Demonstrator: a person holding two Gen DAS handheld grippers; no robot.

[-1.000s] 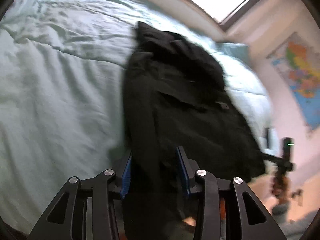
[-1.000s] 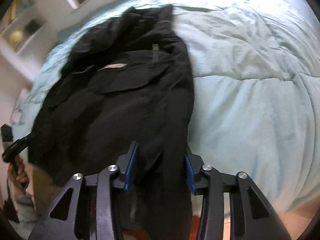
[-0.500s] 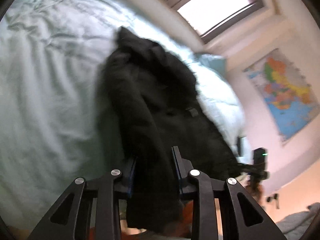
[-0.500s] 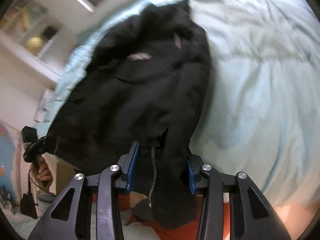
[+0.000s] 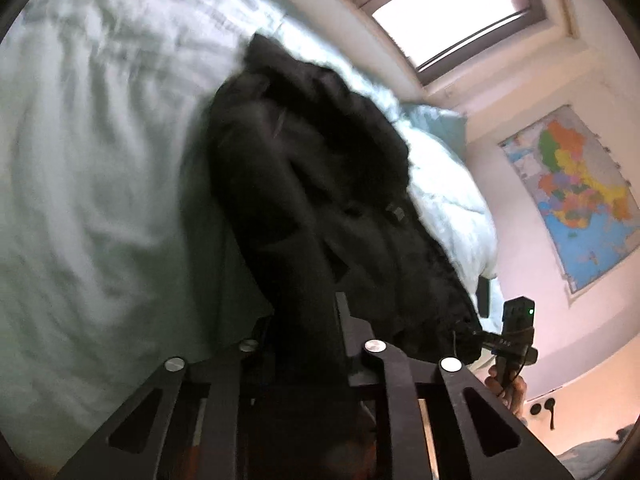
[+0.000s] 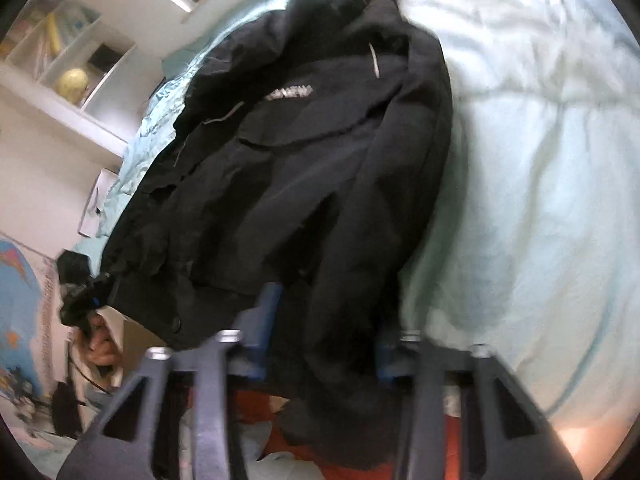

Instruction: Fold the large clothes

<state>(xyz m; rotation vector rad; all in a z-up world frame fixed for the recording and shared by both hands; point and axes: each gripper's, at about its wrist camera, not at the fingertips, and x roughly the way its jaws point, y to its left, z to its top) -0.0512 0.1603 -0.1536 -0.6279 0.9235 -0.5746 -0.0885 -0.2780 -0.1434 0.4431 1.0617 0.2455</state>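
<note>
A black jacket [image 6: 320, 168] lies spread on a bed covered by a pale green duvet [image 6: 540, 160], its collar toward 12 o'clock and its hem hanging over the near edge of the bed at 6 o'clock.

The left hand-held gripper [image 5: 306, 332] is clenched on a thick fold of the jacket's edge; dark cloth fills the space between its jaws and drapes below them. The right hand-held gripper [image 6: 326, 328] likewise grasps the opposite lower edge, with fabric bunched between its blue pads [image 6: 269, 312] and trailing underneath. Each gripper shows in the other's view off to the side, at the far corner of the hem (held in a bare hand).

In the left view a skylight window [image 5: 456, 12] sits at 1 o'clock and a coloured wall map [image 5: 572, 196] at 3 o'clock. In the right view white shelves [image 6: 68, 76] stand at 10 o'clock.

The folding looks barely begun: both lower corners are gripped and lifted, but the body is unfolded and the sleeves are not tucked. No completed fold shows; the whole sequence remains.
</note>
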